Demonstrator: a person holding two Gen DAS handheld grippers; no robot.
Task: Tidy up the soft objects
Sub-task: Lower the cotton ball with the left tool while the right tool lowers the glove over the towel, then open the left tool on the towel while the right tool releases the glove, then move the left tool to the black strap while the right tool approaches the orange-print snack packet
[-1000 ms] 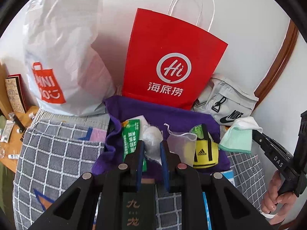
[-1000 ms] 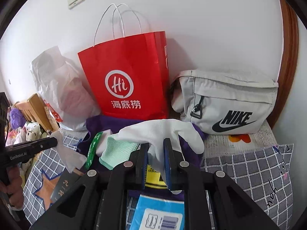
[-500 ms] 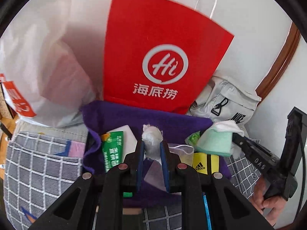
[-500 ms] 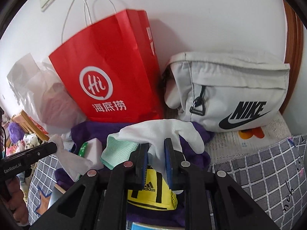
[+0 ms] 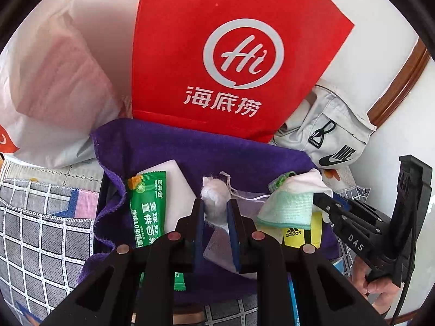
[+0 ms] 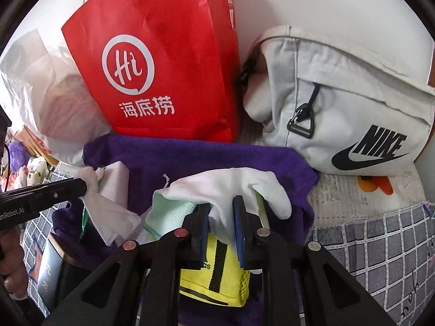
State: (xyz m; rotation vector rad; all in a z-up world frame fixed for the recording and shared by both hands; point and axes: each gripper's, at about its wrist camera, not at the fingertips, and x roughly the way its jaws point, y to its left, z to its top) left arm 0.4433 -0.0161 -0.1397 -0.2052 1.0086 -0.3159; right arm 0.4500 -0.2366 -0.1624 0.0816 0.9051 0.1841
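My left gripper [image 5: 215, 212] is shut on a crumpled white tissue [image 5: 216, 198] and holds it above a purple towel [image 5: 195, 152]. My right gripper [image 6: 222, 217] is shut on a white glove [image 6: 231, 184] with a mint green cuff [image 6: 168, 214]; it also shows in the left wrist view [image 5: 288, 203]. Below lie a yellow adidas pouch [image 6: 217, 274], a green sachet [image 5: 148, 209] and a white mesh drawstring bag [image 5: 244, 201]. The left gripper with its tissue shows at the left of the right wrist view [image 6: 89, 187].
A red paper bag [image 5: 231, 54] stands against the wall behind the towel. A white plastic bag [image 5: 49, 81] is to its left and a grey Nike bag [image 6: 348, 108] to its right. A checked bedspread [image 6: 380, 244] lies around them.
Both grippers have moved forward toward the red bag and the towel, each still holding its item. The red bag and the Nike bag look larger and closer.
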